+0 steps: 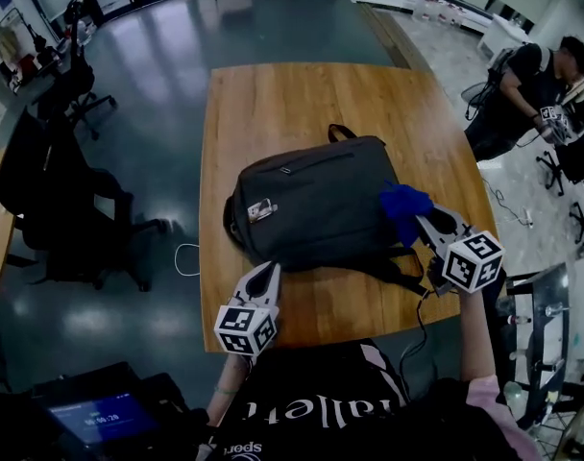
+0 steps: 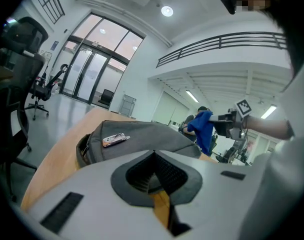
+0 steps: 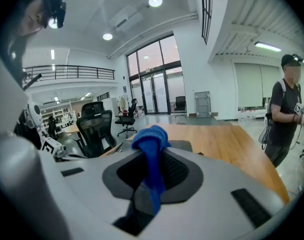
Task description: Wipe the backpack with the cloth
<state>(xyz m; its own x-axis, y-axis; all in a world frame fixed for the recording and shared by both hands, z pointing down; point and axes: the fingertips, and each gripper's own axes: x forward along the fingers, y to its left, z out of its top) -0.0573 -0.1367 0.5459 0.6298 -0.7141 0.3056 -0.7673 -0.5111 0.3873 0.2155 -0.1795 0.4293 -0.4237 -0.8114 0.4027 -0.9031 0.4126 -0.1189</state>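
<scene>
**Barely begun: cloth is gripped, wiping not yet shown**

- Backpack (image 1: 316,200): dark grey, lying flat on the wooden table (image 1: 273,94), handle on its far side, straps trailing off its near right corner. A small tag (image 1: 261,209) sits on its left part.
- Right gripper (image 1: 422,221): at the backpack's right edge. Its own view shows the jaws clamped on the blue cloth (image 3: 151,149), which bunches up above them and trails down between them.
- Cloth seen from the head view (image 1: 404,205): a bunched blue lump over the backpack's right edge. The left gripper view shows it hanging at the backpack's far side, with its lower end hidden behind the bag. Cannot tell whether it is touching the fabric.
- Left gripper (image 1: 268,275): just off the backpack's near left corner, over bare table. Jaws together, nothing between them, not pinning the bag.

Judgement: pickup is done and the cloth is at the bag. No part of the bag looks any cleaner than the rest, so I read the whole top panel as left to wipe, from the right edge leftward. The bag lies loose and may slide under a stroke, and the free gripper could steady it.
</scene>
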